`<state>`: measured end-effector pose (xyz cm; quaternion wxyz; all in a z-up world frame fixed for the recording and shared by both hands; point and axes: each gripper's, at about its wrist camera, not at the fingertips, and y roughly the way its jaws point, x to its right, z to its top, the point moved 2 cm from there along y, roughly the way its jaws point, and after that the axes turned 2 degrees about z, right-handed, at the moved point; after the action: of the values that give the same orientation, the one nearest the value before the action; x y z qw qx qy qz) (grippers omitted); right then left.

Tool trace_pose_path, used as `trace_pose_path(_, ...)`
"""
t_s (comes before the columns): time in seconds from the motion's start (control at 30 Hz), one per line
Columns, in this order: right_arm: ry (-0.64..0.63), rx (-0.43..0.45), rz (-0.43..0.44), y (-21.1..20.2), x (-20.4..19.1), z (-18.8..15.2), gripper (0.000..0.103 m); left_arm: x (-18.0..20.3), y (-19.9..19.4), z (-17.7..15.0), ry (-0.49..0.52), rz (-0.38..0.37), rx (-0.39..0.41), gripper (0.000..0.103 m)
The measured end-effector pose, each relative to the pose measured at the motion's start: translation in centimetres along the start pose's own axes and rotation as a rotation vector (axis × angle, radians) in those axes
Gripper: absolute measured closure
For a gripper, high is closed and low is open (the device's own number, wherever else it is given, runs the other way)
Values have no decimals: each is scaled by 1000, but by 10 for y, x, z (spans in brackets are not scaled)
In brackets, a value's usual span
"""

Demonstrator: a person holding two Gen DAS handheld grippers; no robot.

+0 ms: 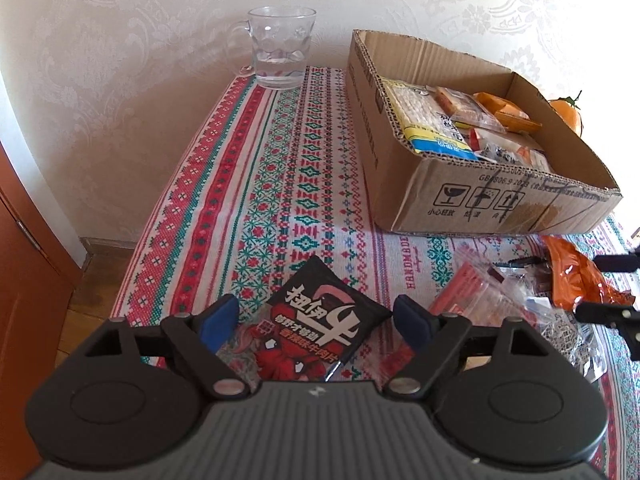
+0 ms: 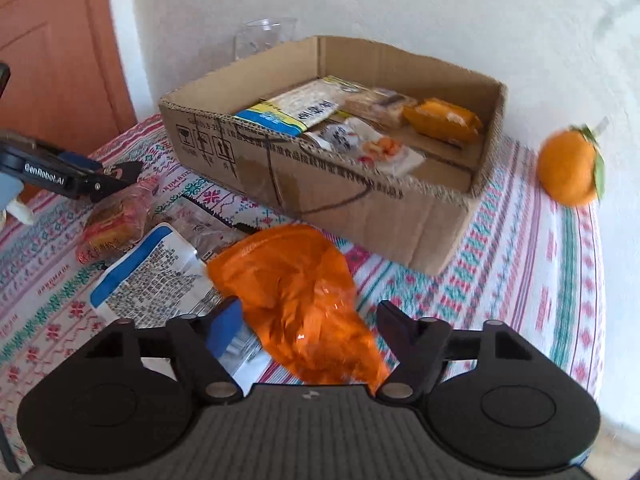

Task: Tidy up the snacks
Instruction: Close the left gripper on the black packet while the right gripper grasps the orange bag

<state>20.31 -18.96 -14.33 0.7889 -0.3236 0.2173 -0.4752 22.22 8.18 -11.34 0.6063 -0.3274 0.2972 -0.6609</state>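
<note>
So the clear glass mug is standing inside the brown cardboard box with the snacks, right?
Not quite. The clear glass mug is not inside the brown cardboard box; it stands outside it on the patterned tablecloth, beside the box near the wall. The snacks are in the box, though. The left wrist view shows this best.

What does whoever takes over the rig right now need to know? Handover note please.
Left gripper: open, astride the black-and-red packet, not gripping.
Right gripper: orange bag between its fingers; grip unclear.
Cardboard box: already holds several snacks.
Left: both of those, plus the blue-and-white packet and red snack pack loose on the tablecloth.
</note>
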Motion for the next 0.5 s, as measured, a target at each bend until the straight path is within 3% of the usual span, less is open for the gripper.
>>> trace_pose_path(0.13, -44, -7, 6, -2, -3, 2, 37, 1, -1, 1, 6, -5, 8, 19)
trace_pose_path(0.37, 59, -34, -143, -20, 1, -14, 42, 2, -3, 0, 32, -8, 6, 19)
trace_pose_path(0.5, 73, -39, -176, -29, 2, -23, 43, 2, -5, -4, 43, -32, -14, 19)
